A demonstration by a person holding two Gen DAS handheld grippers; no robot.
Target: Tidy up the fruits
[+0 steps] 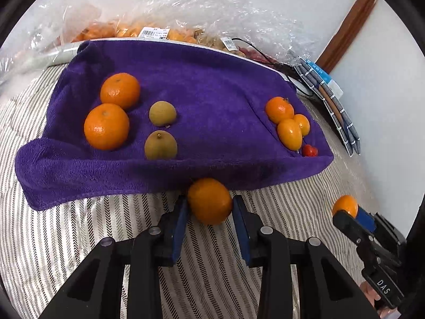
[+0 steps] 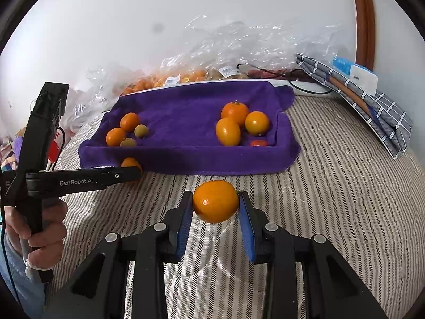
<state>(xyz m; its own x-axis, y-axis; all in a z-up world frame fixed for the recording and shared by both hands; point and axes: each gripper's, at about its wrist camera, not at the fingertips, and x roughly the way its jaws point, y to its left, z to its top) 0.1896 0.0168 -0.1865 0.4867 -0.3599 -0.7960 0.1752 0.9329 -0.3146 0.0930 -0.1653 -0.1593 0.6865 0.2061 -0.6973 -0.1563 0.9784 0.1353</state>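
We carry one fruit in each gripper, both just short of the purple towel (image 1: 212,85) that lines the tray on the striped bedding (image 2: 332,186). The left gripper (image 1: 209,207) is closed on a mandarin (image 1: 209,202), blue pads pressing both its sides, right at the towel's near edge. The right gripper (image 2: 215,204) is likewise clamped on a smooth orange fruit (image 2: 215,202) — a kumquat, we judge — held above the bedding, a little nearer than the tray.

On the towel the sorting already shows: two mandarins (image 1: 111,111) and two greenish-brown fruits (image 1: 161,127) on the left, a cluster of smaller orange fruits (image 1: 287,122) and a small red one (image 1: 309,150) on the right.

So we read this as the delivery step. Next, each fruit needs lifting over the towel's raised edge to its own kind — mandarin left, kumquat right — then a gentle release low enough that nothing rolls.
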